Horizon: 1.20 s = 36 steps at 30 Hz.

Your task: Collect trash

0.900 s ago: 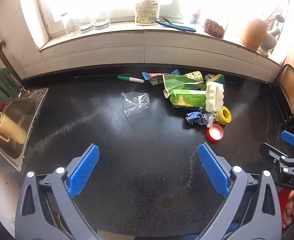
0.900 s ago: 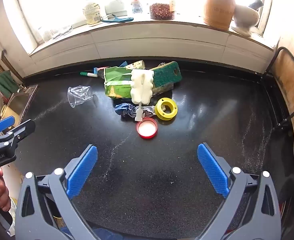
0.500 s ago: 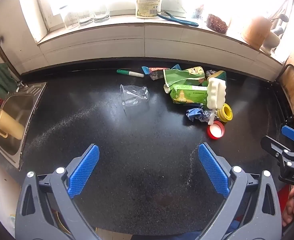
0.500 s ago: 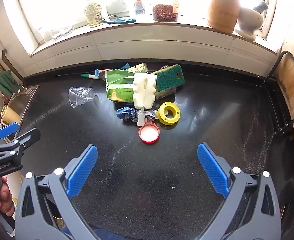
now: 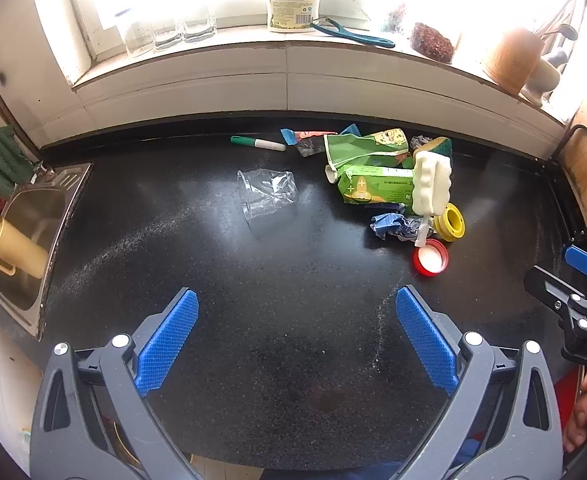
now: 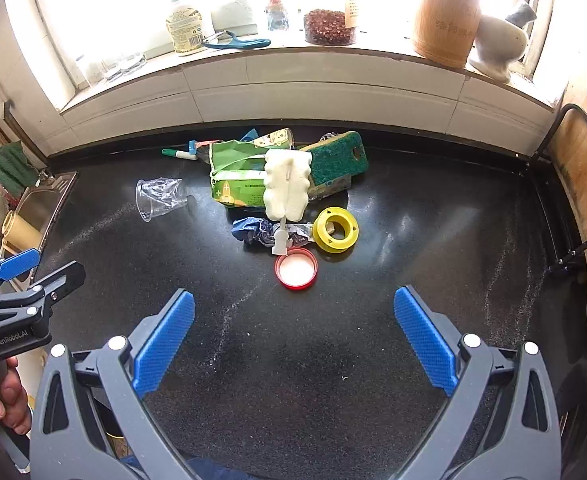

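Trash lies toward the back of a black countertop [image 5: 293, 340]. A crushed clear plastic cup [image 5: 267, 196] [image 6: 159, 197] lies on its side. Right of it sit green snack bags [image 5: 369, 176] [image 6: 235, 178], a white foam piece on a stick [image 5: 431, 188] [image 6: 287, 190], a crumpled blue wrapper [image 5: 391, 227] [image 6: 255, 231], a yellow tape ring [image 5: 449, 222] [image 6: 335, 230] and a red lid [image 5: 430, 258] [image 6: 296, 268]. My left gripper [image 5: 296, 322] and right gripper [image 6: 293, 320] both hang open over bare counter, nearer than the trash, holding nothing.
A steel sink [image 5: 21, 232] with a yellow mug [image 5: 15, 248] is at the left. A green marker [image 5: 257, 143] and a green scouring sponge [image 6: 335, 158] lie by the back wall. Bottles, glasses and jars line the windowsill [image 5: 285, 40]. A wooden board [image 6: 585, 192] stands at the right.
Both grippers have drawn back and up a little, so the trash looks slightly smaller and farther. Jaws stay wide open.
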### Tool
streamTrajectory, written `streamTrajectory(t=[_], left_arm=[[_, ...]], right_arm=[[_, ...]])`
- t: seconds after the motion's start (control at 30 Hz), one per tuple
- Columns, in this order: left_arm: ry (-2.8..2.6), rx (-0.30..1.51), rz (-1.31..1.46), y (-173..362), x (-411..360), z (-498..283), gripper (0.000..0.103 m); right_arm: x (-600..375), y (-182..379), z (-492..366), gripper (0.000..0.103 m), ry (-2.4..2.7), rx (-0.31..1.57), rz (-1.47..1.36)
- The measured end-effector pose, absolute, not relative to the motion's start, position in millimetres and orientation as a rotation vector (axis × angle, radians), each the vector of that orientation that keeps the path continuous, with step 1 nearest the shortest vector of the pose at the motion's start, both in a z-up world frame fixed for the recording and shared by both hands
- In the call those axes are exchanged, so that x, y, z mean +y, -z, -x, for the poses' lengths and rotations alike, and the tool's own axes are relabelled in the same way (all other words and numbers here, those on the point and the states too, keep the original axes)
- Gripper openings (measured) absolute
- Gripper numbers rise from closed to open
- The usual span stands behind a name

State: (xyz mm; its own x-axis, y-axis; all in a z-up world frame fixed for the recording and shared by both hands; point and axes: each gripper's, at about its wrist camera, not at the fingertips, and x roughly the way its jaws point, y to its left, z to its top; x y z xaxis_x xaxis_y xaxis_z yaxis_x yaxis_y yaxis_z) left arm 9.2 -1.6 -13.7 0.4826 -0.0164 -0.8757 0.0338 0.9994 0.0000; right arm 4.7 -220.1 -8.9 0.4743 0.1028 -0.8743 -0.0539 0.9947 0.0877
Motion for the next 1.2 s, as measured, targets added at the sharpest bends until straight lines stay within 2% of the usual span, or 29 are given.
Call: streamTrajectory(t=[1.2], left_arm=[[0.044,1.081,-0.020,16.5,-6.3,-9.7,0.097]], right_arm=[[-222.8,6.3,-1.4,0.097,-0.094,1.073,-0.052]])
